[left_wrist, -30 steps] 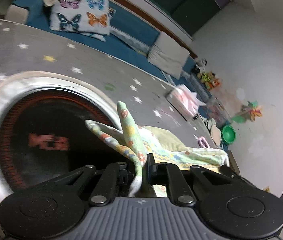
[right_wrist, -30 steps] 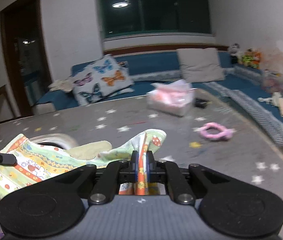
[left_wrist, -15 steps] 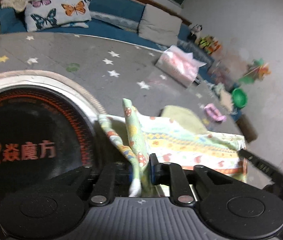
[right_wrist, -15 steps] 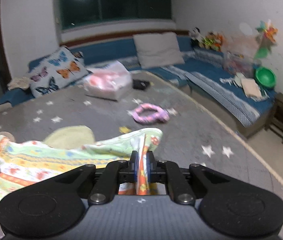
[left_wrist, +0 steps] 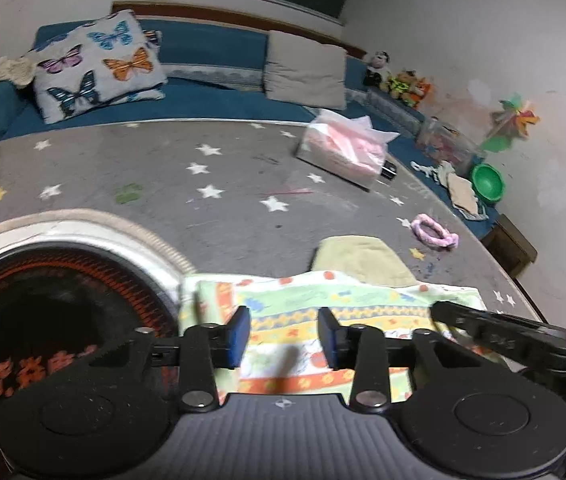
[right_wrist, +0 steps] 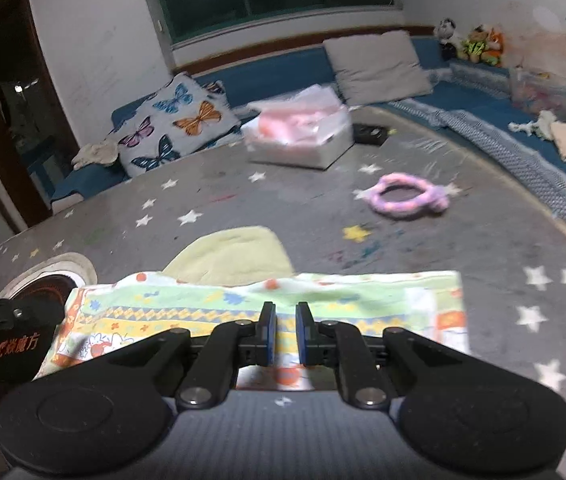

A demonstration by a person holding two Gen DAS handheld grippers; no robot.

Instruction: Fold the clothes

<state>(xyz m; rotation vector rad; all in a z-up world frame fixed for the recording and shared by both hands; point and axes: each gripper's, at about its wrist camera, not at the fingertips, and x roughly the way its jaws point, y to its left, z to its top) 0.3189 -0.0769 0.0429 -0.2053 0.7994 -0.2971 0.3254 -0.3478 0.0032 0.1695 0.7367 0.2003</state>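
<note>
A patterned green, yellow and orange cloth (left_wrist: 323, 300) (right_wrist: 243, 304) lies spread flat on the grey starred table (left_wrist: 223, 216), its left edge over the rim of a round black hotplate (left_wrist: 43, 304). My left gripper (left_wrist: 284, 336) hangs open just above the cloth's near part, its blue pads wide apart with nothing between them. My right gripper (right_wrist: 285, 334) is over the cloth's middle, slightly open, with only a narrow gap and no fabric pinched in it. A pale yellow-green piece (left_wrist: 363, 260) (right_wrist: 231, 256) pokes out from under the far edge.
A pink ring (right_wrist: 407, 196) and a box of pink items (right_wrist: 303, 132) lie farther back on the table. The hotplate (right_wrist: 11, 340) sits at the left. A blue sofa with a butterfly pillow (left_wrist: 99, 64) runs behind. The table edge curves away at the right.
Both grippers held pinched corners of the cloth up and carried them across; now both have let go and the cloth lies flat on the table.
</note>
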